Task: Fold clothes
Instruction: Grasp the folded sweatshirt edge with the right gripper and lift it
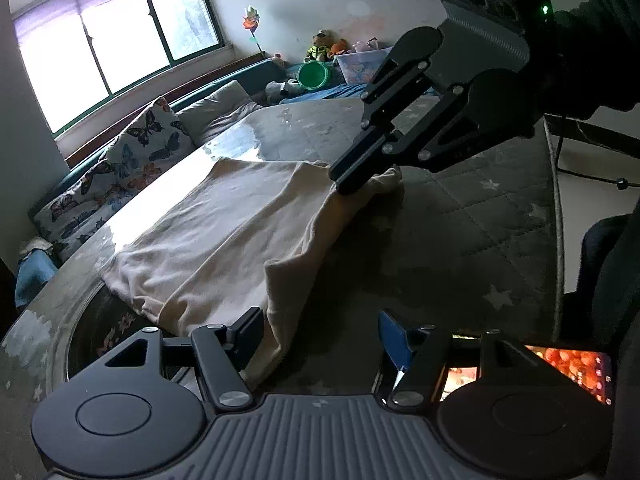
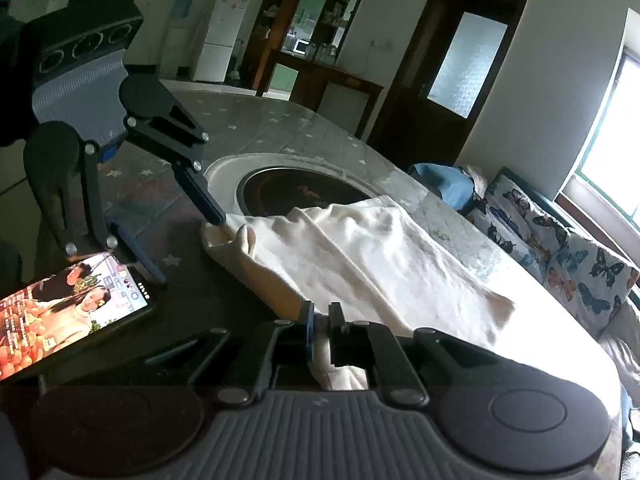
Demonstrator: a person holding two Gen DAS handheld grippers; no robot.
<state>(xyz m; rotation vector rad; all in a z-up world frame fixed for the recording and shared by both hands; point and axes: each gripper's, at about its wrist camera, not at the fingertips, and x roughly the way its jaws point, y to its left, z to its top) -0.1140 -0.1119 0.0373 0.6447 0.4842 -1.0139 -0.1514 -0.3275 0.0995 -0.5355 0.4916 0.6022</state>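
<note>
Pinching cloth [image 2: 360, 248] edge w/ R gripper [image 2: 322, 312]; table [image 1: 460, 232] seemingly open.

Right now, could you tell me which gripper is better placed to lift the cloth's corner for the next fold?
Right. The right gripper is already shut on the cloth; the left gripper is open, the edge loose between its fingers.

Right tool [image 2: 322, 312] pinched closed, left tool [image 1: 320, 330] spread apart

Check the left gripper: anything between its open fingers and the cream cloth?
Nothing visible. The left gripper is open with the cream cloth edge already at one finger. The right gripper is shut on another corner.
</note>
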